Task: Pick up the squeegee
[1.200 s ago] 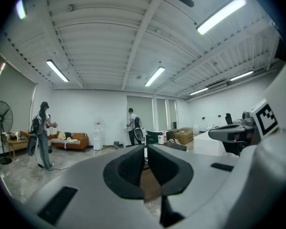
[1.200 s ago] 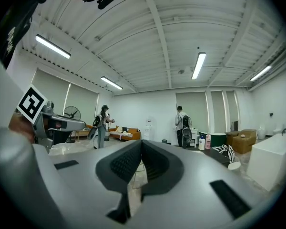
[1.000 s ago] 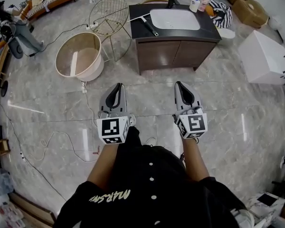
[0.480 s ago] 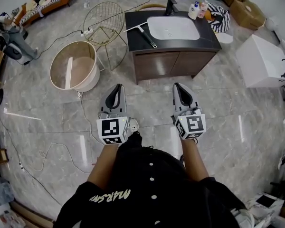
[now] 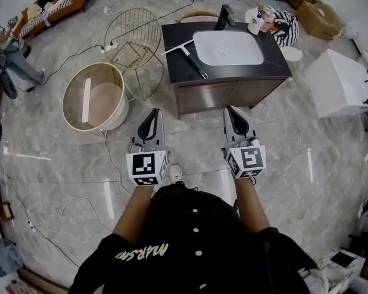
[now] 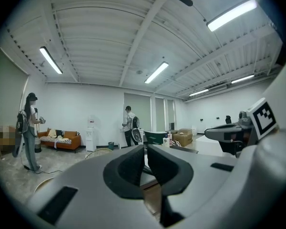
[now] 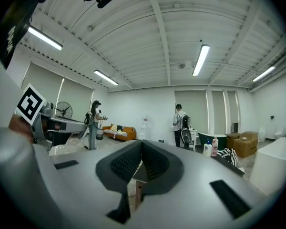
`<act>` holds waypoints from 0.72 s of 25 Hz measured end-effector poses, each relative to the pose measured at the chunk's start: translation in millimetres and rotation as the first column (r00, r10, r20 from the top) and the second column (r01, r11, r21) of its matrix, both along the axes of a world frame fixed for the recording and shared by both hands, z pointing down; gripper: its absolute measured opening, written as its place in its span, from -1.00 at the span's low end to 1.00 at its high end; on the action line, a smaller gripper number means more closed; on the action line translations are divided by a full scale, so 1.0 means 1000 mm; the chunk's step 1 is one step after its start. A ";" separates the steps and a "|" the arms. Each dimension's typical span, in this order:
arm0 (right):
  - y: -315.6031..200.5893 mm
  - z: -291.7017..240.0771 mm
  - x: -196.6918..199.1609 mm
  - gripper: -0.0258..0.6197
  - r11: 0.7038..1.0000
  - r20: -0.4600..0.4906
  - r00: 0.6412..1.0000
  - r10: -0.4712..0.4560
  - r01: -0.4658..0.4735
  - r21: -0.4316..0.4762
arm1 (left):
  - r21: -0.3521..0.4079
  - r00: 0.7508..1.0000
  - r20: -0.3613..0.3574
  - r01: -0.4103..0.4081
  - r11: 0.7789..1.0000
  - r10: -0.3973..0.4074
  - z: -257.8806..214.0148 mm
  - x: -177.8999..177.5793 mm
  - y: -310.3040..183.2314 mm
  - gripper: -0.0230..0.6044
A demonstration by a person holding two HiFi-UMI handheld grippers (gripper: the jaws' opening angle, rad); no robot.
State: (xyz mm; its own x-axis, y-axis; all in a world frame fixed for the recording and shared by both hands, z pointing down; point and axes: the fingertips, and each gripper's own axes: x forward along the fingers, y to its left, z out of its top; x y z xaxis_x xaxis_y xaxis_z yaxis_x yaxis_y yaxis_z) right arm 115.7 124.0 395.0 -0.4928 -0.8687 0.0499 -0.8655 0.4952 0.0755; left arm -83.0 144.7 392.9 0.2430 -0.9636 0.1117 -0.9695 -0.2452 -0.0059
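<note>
The squeegee (image 5: 185, 53), black-handled with a pale blade, lies on the dark counter (image 5: 178, 66) of a wooden vanity, left of the white sink (image 5: 227, 46). My left gripper (image 5: 153, 114) hovers over the floor in front of the vanity, its jaws shut with nothing between them. The right gripper (image 5: 230, 110) is level with it further right, also shut and empty. Both point toward the vanity and stay short of it. In the left gripper view the left gripper (image 6: 146, 148) shows touching tips, and the right gripper (image 7: 141, 143) shows the same in the right gripper view.
A gold wire chair (image 5: 134, 34) and a round beige tub (image 5: 93, 97) stand left of the vanity. A white box (image 5: 342, 81) sits at the right. Bottles (image 5: 256, 22) and a striped cloth (image 5: 284, 22) rest at the counter's back right. Cables (image 5: 55, 201) trail across the marble floor. Two people stand across the room.
Both grippers and the person have moved forward toward the vanity, which now appears closer and lower in the head view. The jaws stayed shut.
</note>
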 end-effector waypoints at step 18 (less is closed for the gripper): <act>-0.084 0.015 -0.054 -0.93 1.000 0.004 1.000 -0.014 0.014 -0.011 | -0.053 0.999 -0.015 -0.033 0.998 0.032 0.023 -0.050 -0.092 -0.85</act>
State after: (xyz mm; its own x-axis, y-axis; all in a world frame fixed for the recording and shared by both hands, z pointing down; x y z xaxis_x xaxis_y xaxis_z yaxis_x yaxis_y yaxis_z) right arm 61.6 40.0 409.6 -0.5054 -0.8610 0.0579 -0.8585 0.5084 0.0666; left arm -132.8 53.2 415.8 0.2760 -0.9480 0.1587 -0.9609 -0.2762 0.0214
